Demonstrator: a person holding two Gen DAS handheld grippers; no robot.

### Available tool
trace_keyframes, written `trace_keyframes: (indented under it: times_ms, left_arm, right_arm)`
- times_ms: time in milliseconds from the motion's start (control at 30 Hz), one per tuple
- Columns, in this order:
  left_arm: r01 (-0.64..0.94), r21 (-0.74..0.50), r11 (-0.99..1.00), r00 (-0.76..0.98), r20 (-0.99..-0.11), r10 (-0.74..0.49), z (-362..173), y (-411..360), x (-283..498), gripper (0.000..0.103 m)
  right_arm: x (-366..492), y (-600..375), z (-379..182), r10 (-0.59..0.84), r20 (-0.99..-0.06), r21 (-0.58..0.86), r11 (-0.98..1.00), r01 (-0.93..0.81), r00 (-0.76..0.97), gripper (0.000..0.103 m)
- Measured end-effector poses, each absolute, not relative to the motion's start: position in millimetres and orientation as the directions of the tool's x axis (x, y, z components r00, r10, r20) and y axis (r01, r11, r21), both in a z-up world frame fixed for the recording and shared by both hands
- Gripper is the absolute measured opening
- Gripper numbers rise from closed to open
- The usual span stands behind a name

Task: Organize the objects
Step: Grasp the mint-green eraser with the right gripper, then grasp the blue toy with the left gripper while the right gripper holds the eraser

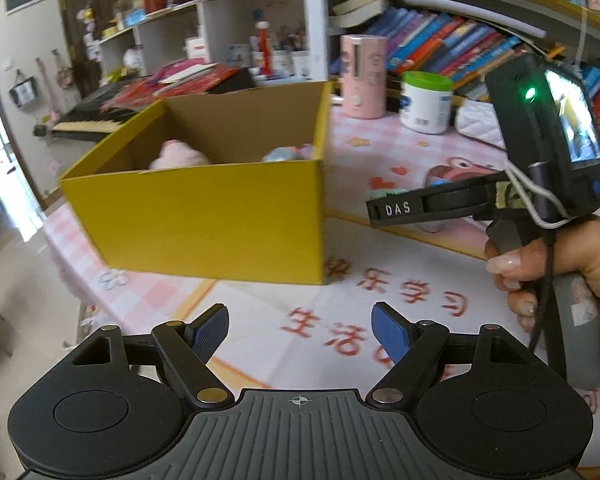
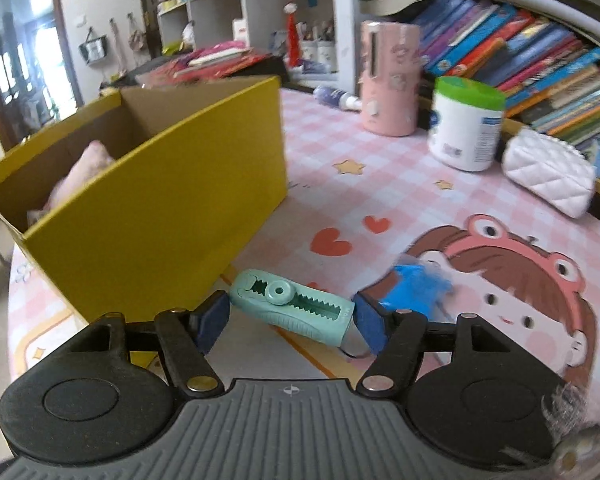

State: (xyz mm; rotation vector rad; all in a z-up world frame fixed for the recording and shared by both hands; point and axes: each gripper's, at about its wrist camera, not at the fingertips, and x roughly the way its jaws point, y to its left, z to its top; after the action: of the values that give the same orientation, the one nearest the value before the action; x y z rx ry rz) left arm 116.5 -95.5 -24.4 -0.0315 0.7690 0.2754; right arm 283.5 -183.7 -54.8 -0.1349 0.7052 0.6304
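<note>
Through the left wrist camera I see my left gripper point(image 1: 300, 330) spread wide with nothing between its blue pads, hovering over the printed tablecloth point(image 1: 380, 152) in front of the yellow box point(image 1: 204, 216). The box sits open; a pink soft toy point(image 1: 178, 156) and something pale blue lie inside. Off to the right, a hand point(image 1: 556, 276) carries my other gripper, its finger reaching toward the box's near corner.

Through the right wrist camera, my right gripper point(image 2: 290, 322) pinches a mint-green utility knife point(image 2: 294, 306) end to end, one pad on each short end, just beside the box's lower corner. A blurred blue scrap point(image 2: 416, 288) lies on the cloth behind it.

I judge this the carry step: the knife is gripped and the box is close. Next I'd need to lift it above the box wall, swing left over the opening, then release.
</note>
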Motion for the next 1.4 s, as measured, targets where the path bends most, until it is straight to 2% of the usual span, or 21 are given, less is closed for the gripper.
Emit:
trace_keyframes:
  times_ms: [467, 767, 1000, 1033, 1100, 1400]
  left_arm:
    - [0.006, 0.018, 1.000, 0.741, -0.671, 0.008, -28.1, -163.9, 170.8, 0.080]
    - [0.038, 0.015, 0.999, 0.740, -0.672, -0.018, -41.1, -183.9, 221.4, 0.080]
    - [-0.006, 0.052, 0.999, 0.742, -0.669, 0.040, -55.1, -191.2, 264.1, 0.078]
    - [-0.014, 0.060, 0.998, 0.742, -0.669, 0.051, -57.8, -190.8, 269.4, 0.076]
    - [-0.028, 0.080, 0.996, 0.734, -0.675, 0.075, -65.6, -190.1, 282.7, 0.062]
    - [-0.049, 0.081, 0.995, 0.717, -0.691, 0.091, -81.5, -186.5, 317.0, 0.035]
  right_arm:
    - [273.8, -280.8, -5.9, 0.397, -0.552, 0.102, 0.905, -0.413, 0.733, 0.066]
    - [271.0, -345.0, -0.9, 0.249, -0.537, 0.084, 0.967, -0.242, 0.806, 0.066]
    - [263.1, -366.6, -7.3, 0.193, -0.563, 0.110, 0.981, -0.159, 0.804, 0.066]
    - [261.9, -368.3, -8.7, 0.190, -0.568, 0.115, 0.982, -0.151, 0.801, 0.066]
    - [259.9, -370.6, -12.2, 0.184, -0.579, 0.122, 0.983, -0.139, 0.794, 0.066]
    - [255.9, -373.3, -21.2, 0.170, -0.613, 0.130, 0.985, -0.114, 0.771, 0.066]
